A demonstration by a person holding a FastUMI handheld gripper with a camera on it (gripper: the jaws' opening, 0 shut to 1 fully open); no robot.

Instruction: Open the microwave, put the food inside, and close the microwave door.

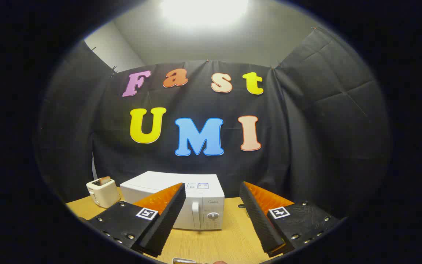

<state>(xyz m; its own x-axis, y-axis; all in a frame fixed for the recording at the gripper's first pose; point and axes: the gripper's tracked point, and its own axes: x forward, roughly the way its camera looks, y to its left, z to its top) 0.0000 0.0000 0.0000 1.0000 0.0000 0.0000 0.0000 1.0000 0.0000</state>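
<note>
A white microwave stands on the wooden table with its door closed. Its vertical handle and control knob face me, just beyond the fingers. My gripper is held open above the table, with a wide gap and nothing between the fingers. The left finger covers the left part of the microwave's front. A small pale item peeks in close below the fingers; I cannot tell what it is.
A white toaster with a slice of bread sticking out of it stands left of the microwave. A small dark spot lies on the table to the microwave's right. Black cloth walls close the booth behind and at both sides.
</note>
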